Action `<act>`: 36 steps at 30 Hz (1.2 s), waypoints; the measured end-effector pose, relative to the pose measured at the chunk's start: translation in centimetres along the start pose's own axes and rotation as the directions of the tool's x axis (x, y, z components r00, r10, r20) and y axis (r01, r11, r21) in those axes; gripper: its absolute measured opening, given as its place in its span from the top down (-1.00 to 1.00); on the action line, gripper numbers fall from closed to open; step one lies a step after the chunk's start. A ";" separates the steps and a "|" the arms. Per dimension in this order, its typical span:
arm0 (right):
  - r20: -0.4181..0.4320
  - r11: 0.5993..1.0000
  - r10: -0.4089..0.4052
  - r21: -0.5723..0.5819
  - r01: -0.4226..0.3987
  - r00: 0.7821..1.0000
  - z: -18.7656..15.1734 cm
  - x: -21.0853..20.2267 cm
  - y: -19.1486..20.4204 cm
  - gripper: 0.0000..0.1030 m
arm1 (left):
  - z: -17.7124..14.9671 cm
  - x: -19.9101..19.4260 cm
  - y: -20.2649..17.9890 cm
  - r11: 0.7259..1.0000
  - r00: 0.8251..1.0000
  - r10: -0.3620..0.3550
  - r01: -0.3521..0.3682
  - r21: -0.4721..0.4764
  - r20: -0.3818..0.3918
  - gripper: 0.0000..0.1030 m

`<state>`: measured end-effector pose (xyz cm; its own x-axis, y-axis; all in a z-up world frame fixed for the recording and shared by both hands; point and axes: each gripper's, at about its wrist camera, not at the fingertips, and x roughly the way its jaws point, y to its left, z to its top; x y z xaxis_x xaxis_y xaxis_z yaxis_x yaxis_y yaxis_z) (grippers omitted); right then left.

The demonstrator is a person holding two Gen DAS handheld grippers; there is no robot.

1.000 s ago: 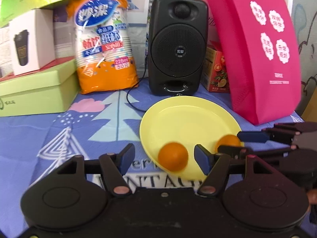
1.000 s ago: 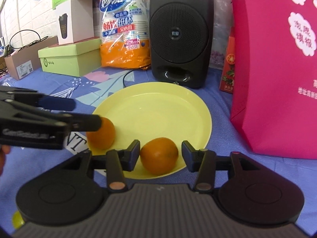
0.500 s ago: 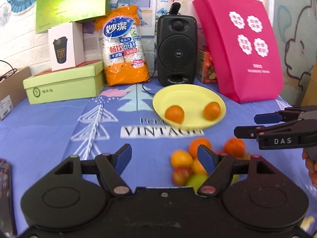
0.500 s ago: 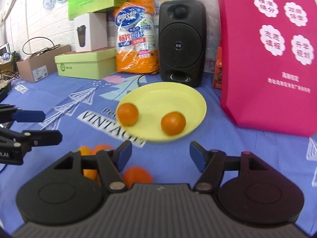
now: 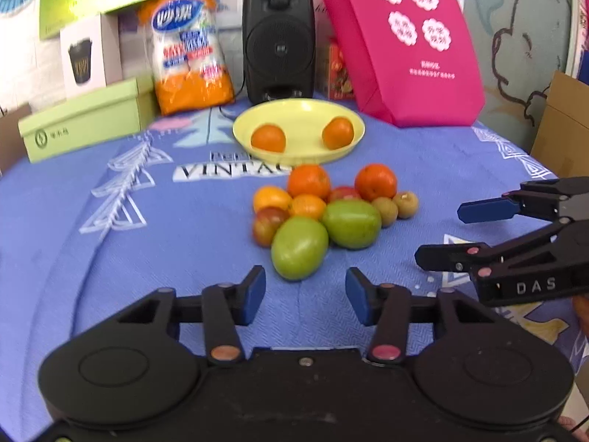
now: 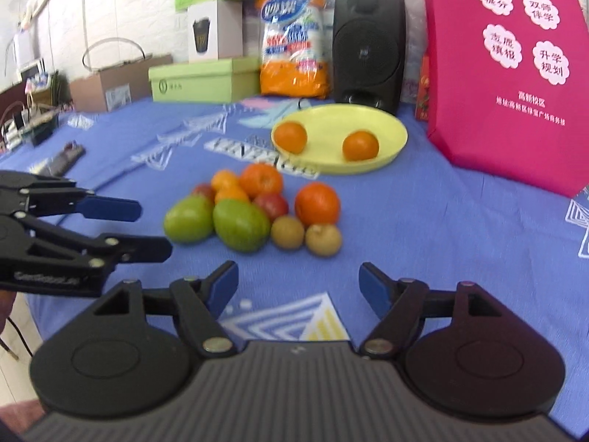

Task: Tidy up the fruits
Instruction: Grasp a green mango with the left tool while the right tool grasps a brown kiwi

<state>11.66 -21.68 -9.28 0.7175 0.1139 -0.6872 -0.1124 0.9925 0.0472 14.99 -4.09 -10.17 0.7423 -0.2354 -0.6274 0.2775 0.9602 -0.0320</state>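
A yellow plate [image 5: 305, 110] [image 6: 386, 118] holds two oranges [image 5: 268, 138] [image 5: 338, 132]. In front of it lies a pile of fruit on the blue cloth: two green mangoes [image 5: 299, 246] [image 5: 351, 223], several oranges [image 5: 308, 181], red fruits [image 5: 265, 221] and two small brown fruits [image 5: 405, 204]. My left gripper [image 5: 305, 294] is open and empty, just short of the nearest mango. My right gripper [image 6: 298, 287] is open and empty, short of the brown fruits [image 6: 323, 239]. Each gripper shows in the other's view, open [image 5: 438, 234] [image 6: 151, 228].
A black speaker [image 5: 278, 42], an orange bag of paper cups [image 5: 187, 48], green boxes [image 5: 84, 121] and a pink tote bag [image 5: 408, 48] stand behind the plate. A cardboard box [image 5: 563, 125] is at the right edge.
Both grippers have pulled back from the plate toward me, each leaving an orange on it. The pile of loose fruit has come into view in front of them.
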 end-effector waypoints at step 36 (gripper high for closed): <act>-0.013 1.000 -0.019 -0.018 0.018 1.000 2.1 5.0 -0.8 0.48 | 2.0 4.1 0.9 0.999 1.000 -0.006 0.005 -0.041 -0.011 0.25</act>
<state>16.74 -21.85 -11.23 0.7105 0.0950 -0.6973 -0.1114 0.9935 0.0219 19.54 -4.48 -11.26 0.7337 -0.2391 -0.6360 0.2562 0.9643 -0.0670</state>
